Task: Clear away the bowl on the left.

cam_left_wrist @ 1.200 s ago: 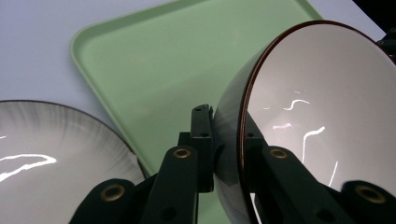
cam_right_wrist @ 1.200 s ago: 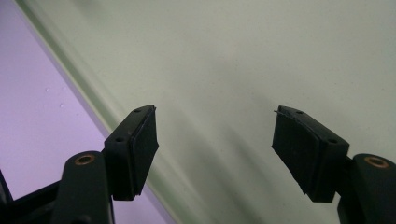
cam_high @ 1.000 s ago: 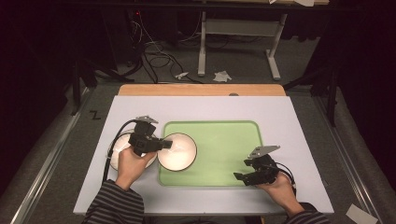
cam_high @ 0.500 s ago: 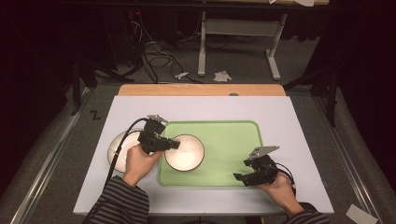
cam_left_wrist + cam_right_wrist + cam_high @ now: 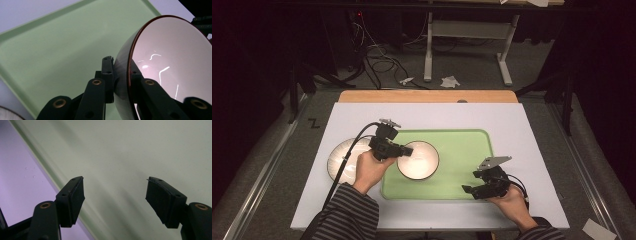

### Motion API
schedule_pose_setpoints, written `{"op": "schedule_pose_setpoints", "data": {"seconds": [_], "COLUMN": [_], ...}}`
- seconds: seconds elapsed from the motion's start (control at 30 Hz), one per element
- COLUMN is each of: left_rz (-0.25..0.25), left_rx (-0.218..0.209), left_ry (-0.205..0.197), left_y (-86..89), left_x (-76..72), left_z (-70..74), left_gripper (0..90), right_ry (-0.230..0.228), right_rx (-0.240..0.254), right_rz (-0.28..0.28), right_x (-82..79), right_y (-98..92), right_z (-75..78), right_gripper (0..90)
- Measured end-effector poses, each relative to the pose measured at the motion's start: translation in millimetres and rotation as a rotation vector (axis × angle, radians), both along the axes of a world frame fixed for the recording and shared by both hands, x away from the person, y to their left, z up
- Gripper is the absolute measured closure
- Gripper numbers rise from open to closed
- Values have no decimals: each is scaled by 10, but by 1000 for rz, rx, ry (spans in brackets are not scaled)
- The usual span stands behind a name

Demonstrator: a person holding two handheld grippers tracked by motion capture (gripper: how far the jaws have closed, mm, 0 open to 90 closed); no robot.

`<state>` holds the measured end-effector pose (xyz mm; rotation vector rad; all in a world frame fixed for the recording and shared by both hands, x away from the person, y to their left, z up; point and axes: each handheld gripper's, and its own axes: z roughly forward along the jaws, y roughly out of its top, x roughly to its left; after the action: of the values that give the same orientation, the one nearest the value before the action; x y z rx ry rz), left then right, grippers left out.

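A white bowl (image 5: 418, 160) with a dark rim hangs over the left part of the green tray (image 5: 462, 150). My left gripper (image 5: 408, 150) is shut on the bowl's left rim. In the left gripper view the bowl (image 5: 172, 67) stands tilted, its wall pinched between the two black jaws of the gripper (image 5: 122, 80), one pad inside and one outside. My right gripper (image 5: 468, 190) rests at the tray's front right corner, open, with nothing between its fingers. In the right gripper view its gripper (image 5: 115, 200) spreads wide over the tray's edge (image 5: 60, 182).
A white plate (image 5: 343, 157) lies on the white table top (image 5: 512, 120), left of the tray and partly under my left hand. A wooden strip (image 5: 427, 96) runs along the far table edge. Cables and a stand's legs lie on the floor beyond.
My left gripper has carried the bowl to the right, from the tray's left edge further over the tray. The plate shows more. The right gripper has kept still.
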<state>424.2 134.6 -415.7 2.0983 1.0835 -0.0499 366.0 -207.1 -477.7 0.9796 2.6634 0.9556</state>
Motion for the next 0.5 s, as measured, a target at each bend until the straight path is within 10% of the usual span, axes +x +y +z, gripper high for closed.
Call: {"op": "schedule_pose_setpoints", "data": {"seconds": [0.5], "left_rz": [-17], "left_rx": [28], "left_ry": [-4], "left_y": [-320], "left_x": [186], "left_z": [-81], "left_gripper": [812], "right_ry": [0], "right_rx": [5], "right_rz": [2], "right_x": [5], "right_y": [-7], "right_z": [1], "right_gripper": [326]}}
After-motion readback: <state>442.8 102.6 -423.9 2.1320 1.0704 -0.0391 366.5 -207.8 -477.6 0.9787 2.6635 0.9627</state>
